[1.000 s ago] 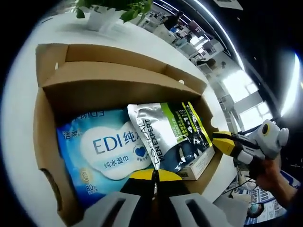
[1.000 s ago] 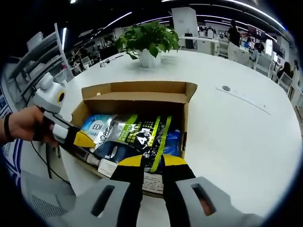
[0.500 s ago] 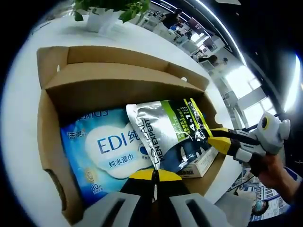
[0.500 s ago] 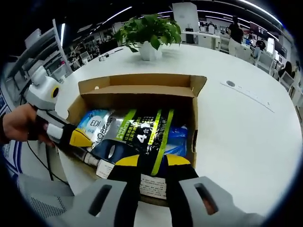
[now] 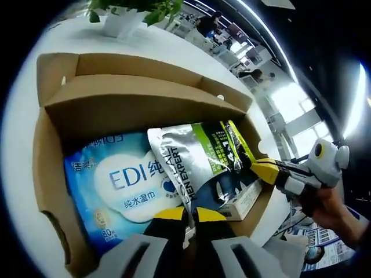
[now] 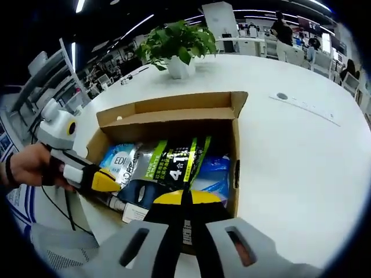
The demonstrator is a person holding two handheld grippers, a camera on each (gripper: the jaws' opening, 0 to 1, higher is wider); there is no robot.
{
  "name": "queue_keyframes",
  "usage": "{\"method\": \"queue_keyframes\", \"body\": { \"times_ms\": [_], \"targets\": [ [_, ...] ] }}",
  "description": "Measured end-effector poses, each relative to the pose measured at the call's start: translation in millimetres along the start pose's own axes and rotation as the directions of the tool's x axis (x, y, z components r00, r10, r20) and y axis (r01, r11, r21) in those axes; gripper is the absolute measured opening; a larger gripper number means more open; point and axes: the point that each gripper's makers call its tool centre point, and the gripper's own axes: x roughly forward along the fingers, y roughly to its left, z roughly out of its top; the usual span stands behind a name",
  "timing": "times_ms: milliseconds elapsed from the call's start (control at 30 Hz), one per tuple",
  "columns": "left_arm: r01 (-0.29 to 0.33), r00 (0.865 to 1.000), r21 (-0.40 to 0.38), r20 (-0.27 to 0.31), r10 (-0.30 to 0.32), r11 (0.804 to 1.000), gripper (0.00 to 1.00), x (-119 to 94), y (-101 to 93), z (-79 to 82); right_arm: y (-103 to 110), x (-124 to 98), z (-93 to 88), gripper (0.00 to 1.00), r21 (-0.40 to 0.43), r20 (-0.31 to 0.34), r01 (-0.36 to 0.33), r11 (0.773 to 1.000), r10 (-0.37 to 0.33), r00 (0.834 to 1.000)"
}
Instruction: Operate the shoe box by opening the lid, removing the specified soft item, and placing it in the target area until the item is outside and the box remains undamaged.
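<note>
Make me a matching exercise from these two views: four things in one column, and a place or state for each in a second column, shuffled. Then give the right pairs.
Things:
1. blue EDI wipes pack
2. silver and green pouch
3. potted plant
4. shoe box

Places or states:
A. stands on the white table beyond the box
B. lid open, flaps up
C. flat in the box, partly under the pouch
D. lies on top, overlapping the pack

Pairs: 1-C, 2-D, 3-A, 4-B

The silver pouch (image 5: 200, 168) overlaps the wipes pack (image 5: 116, 185), hiding part of its label.
</note>
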Motion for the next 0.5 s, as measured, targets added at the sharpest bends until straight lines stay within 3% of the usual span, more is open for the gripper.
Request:
{"method": "queue_keyframes", "body": {
  "times_ms": [267, 500],
  "targets": [
    [-0.014, 1.000, -0.054, 0.017, 0.015, 0.998, 0.00, -1.7, 2.8, 1.9, 0.7, -1.6, -1.0, 0.00, 0.027, 0.014, -0.014, 1.000, 0.014, 1.000],
    [-0.012, 0.998, -0.042, 0.054, 0.014, 0.999, 0.00, -10.6, -4.5, 6.4, 2.1, -6.8, 2.2, 0.00, 0.038, 0.037, -0.018, 0.999, 0.016, 0.999]
  ]
}}
